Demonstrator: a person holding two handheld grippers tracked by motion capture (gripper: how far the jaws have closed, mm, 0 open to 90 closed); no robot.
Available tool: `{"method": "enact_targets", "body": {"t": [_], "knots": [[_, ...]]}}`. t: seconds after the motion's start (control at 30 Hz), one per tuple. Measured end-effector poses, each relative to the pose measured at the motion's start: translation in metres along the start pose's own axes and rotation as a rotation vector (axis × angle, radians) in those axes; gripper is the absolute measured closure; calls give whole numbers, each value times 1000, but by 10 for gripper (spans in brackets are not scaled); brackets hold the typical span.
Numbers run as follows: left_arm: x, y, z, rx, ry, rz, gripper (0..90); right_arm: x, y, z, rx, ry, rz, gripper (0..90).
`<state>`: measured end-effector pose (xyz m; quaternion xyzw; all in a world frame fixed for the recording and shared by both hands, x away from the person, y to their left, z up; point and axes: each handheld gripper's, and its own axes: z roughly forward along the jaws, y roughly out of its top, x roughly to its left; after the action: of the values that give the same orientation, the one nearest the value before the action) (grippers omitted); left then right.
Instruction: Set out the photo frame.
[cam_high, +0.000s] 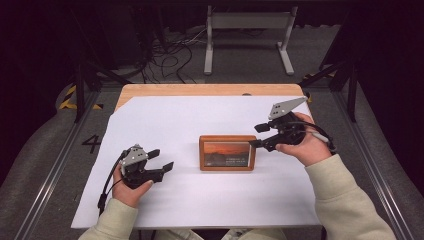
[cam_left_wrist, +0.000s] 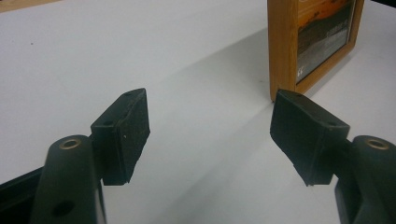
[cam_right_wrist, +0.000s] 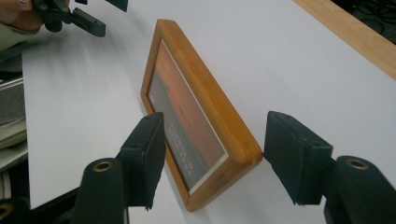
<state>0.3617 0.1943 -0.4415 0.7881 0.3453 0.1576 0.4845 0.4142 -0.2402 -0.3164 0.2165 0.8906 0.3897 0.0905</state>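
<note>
A wooden picture frame (cam_high: 227, 153) with an orange sunset picture lay flat on the white sheet (cam_high: 200, 200) covering the table, near the sheet's middle. The right gripper (cam_high: 259, 136) was at the frame's right end, its 2 jaws spread wide with the frame's near corner (cam_right_wrist: 233, 161) between them; whether either pad touched the wood could not be told. The left gripper (cam_high: 161, 159) rested on the sheet to the left of the frame, apart from it, jaws wide open and empty. In the left gripper view the frame's corner (cam_left_wrist: 282, 60) stood just beyond the right-hand jaw.
</note>
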Motion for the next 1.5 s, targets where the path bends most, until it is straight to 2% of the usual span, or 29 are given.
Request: {"method": "enact_targets", "body": {"t": [0.03, 0.17, 0.27, 0.37, 0.43, 0.47, 0.5, 0.57, 0.6, 0.67, 0.77, 0.8, 0.87, 1.1, 1.13, 1.4, 1.5], "knots": [[0, 0, 0, -2, 0, 3, 277, 0, -7, -7, -20, -7, 18, 361], [-1, 0, -1, -7, -4, -7, 273, 0, -16, -17, -49, -33, 32, 314], [-1, 0, -1, -6, -7, -6, 272, 1, -21, -20, -61, -27, 25, 313], [-1, 0, 0, -4, -9, -1, 270, 1, -34, -26, -87, -50, 54, 280], [-1, 0, 0, -6, -9, 0, 270, 1, -37, -27, -98, -56, 65, 267], [-1, 0, -1, -3, -14, -8, 269, 2, -45, -30, -123, -86, 95, 225], [-1, 0, 0, -8, -8, -2, 269, 3, -48, -31, -132, -97, 113, 198], [-1, 0, 0, -7, -10, -2, 269, 6, -55, -31, -165, -120, 121, 180], [-1, 0, 0, -7, -10, -2, 269, 6, -55, -31, -165, -120, 121, 180], [-1, 0, -1, -7, -17, -8, 269, 10, -65, -30, -205, -155, 137, 135], [0, 1, -2, -17, -16, 2, 269, 14, -76, -30, -271, -184, 177, 116], [0, 1, -2, -19, -19, -5, 269, 15, -80, -29, -294, -193, 188, 114], [0, 1, -2, -19, -22, -5, 268, 16, -87, -28, -328, -210, 193, 77], [0, 1, -2, -16, -21, 5, 269, 17, -105, -22, -347, -219, 197, 56], [-1, 1, -2, -12, -28, -6, 269, 18, -108, -20, -351, -224, 198, 55], [0, 1, -2, -20, -28, 0, 268, 21, -128, -8, -347, -253, 223, 30], [0, 1, -2, -17, -29, 1, 269, 22, -133, -3, -344, -260, 214, 28]]}}
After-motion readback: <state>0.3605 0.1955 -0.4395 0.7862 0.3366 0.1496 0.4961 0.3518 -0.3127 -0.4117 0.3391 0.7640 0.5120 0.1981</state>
